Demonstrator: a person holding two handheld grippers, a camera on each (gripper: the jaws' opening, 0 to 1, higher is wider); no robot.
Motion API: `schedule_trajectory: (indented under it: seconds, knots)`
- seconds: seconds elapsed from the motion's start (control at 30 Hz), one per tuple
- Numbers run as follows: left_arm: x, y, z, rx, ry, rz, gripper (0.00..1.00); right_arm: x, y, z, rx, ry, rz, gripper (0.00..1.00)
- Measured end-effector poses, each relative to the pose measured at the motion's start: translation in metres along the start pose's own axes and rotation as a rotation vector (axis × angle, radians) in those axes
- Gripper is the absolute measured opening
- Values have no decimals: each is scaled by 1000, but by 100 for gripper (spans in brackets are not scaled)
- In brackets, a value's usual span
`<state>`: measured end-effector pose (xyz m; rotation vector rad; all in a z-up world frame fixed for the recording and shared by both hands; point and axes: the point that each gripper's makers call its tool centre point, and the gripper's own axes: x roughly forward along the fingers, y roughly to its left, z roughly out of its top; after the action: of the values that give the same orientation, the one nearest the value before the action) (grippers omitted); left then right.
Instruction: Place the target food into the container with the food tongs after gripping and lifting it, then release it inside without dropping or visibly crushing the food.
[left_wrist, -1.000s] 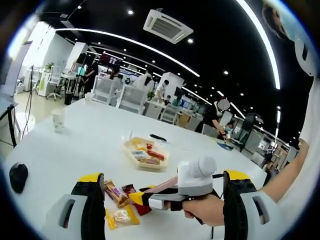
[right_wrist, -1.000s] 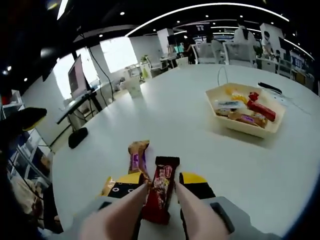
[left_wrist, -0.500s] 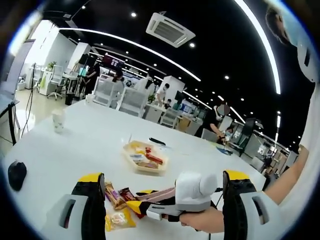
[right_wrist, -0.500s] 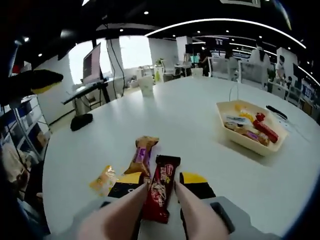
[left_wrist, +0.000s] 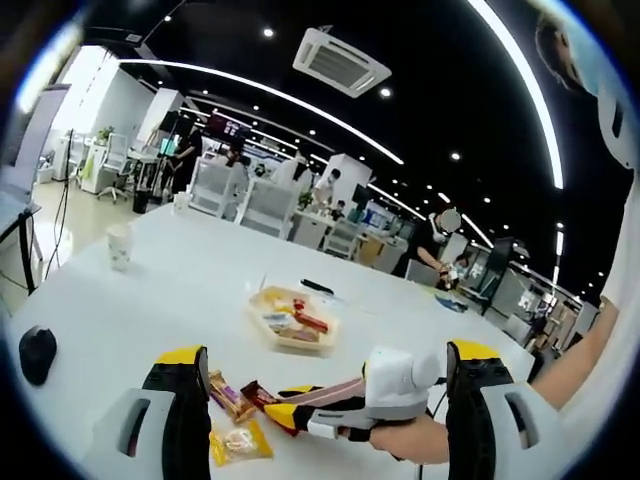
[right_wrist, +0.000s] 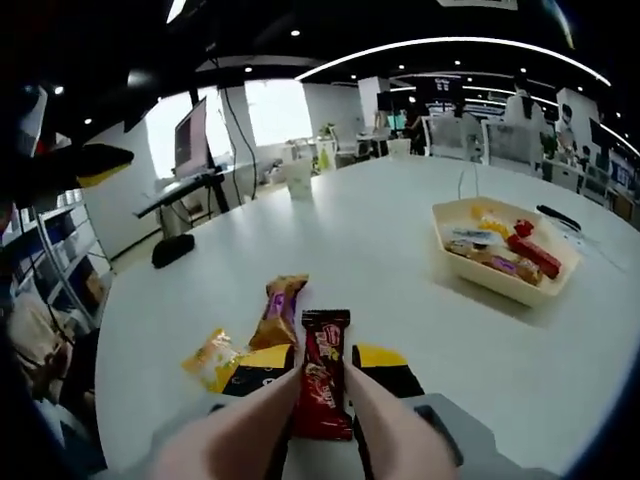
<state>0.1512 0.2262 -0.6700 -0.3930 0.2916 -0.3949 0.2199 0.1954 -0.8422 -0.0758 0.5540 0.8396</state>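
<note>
Right gripper (right_wrist: 322, 385) tongs are clamped on a red snack bar (right_wrist: 323, 375) above the white table (right_wrist: 400, 290). Left gripper (left_wrist: 318, 400) jaws stand wide apart. Container (right_wrist: 500, 248) sits well apart.

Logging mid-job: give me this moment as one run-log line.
right tool: shut on dark red snack bar | left tool: open, idle | pale yellow plastic tray: holds snacks, bar not delivered | white table: two more snacks loose

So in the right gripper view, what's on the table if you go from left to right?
Black mouse → yellow snack packet → brown and purple bar → red bar held in the claw → tray of snacks.
</note>
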Motion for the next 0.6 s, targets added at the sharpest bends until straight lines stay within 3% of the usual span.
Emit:
schedule_trajectory:
  seconds: [0.27,0.37,0.6]
  knots:
    - [7,-3,2,-5,2,-10,99,-20,-14,-9,-32,37,-21,23]
    - [11,-6,2,-5,8,-21,99,-27,-31,-13,-12,52,-94,26]
    - [16,-11,1,-7,8,-39,99,-22,-29,-9,-23,64,-115,29]
